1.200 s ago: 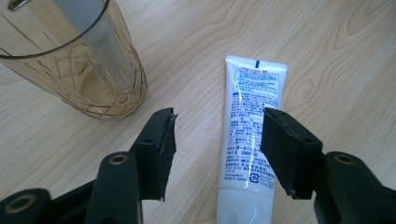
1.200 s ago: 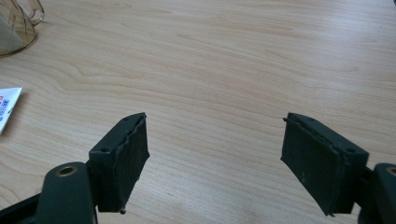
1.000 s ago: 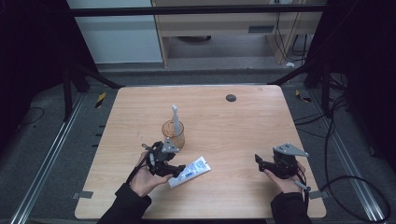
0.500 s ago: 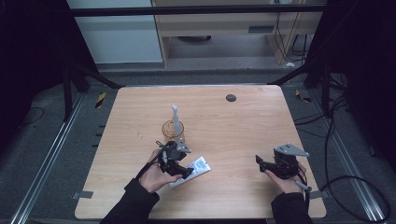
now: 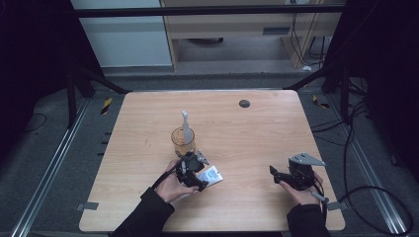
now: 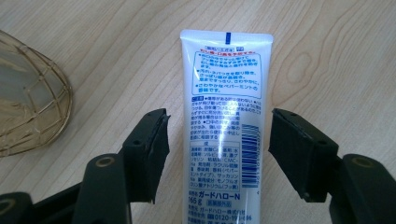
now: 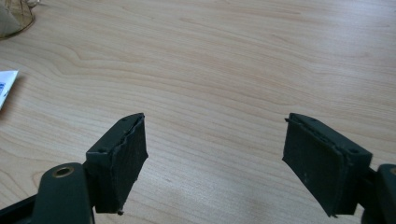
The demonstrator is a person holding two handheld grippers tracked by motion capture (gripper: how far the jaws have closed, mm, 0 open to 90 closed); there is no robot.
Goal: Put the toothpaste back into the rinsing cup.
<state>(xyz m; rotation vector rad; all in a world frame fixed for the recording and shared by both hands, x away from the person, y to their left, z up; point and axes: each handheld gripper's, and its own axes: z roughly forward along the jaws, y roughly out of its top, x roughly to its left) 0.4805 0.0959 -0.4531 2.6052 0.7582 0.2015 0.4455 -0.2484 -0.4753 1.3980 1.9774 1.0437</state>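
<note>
Your left tongs [image 6: 218, 140] hang over the white toothpaste tube [image 6: 225, 121], which lies flat on the table [image 5: 257, 128] with its crimped, blue-marked end pointing away from you. The two black jaws stand one on each side of the tube, about midway along its length, and a strip of bare wood shows between each pad and the tube's edge, so the tongs are released and grasp nothing. Taking the tube as the landmark: in the high view, the amber cup [image 5: 183, 140] stands just beyond the tube [image 5: 211, 176] and a little to its left, close by but not touching, with a pale toothbrush [image 5: 186, 124] standing upright in it. In the left gripper view the cup's ribbed wall sits at the left edge, apart from the tube. Your left hand [image 5: 173, 186] sits on the near side of the tube, with the left tongs over it. Your right tongs [image 5: 272, 172] rest well to the right of the tube, low over bare wood, with the jaws spread wide and nothing between them. In the right gripper view one white corner of the tube [image 7: 5, 84] shows at the far left edge, well apart from those jaws. A small dark round spot [image 5: 244, 103] lies on the table far beyond the tube, toward the far edge.
</note>
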